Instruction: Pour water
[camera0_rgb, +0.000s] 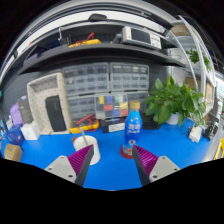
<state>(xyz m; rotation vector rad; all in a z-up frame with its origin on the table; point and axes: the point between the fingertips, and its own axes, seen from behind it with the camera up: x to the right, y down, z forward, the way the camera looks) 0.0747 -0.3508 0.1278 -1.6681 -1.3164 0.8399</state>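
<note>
A clear bottle with a blue label and blue cap (133, 122) stands upright on the blue table (110, 165), beyond my right finger. A white cup (87, 149) rests on the table just ahead of my left finger. My gripper (112, 162) is open, its purple pads (81, 162) spread wide with only bare blue table between them. A small round red-and-white object (128, 152) lies at the bottle's foot, just ahead of the right finger.
A green potted plant (180, 100) stands to the right of the bottle. Behind are a colour chart (111, 106), grey drawer units (110, 78), a beige box (46, 103) and orange tools (84, 124). A shelf (90, 50) runs above.
</note>
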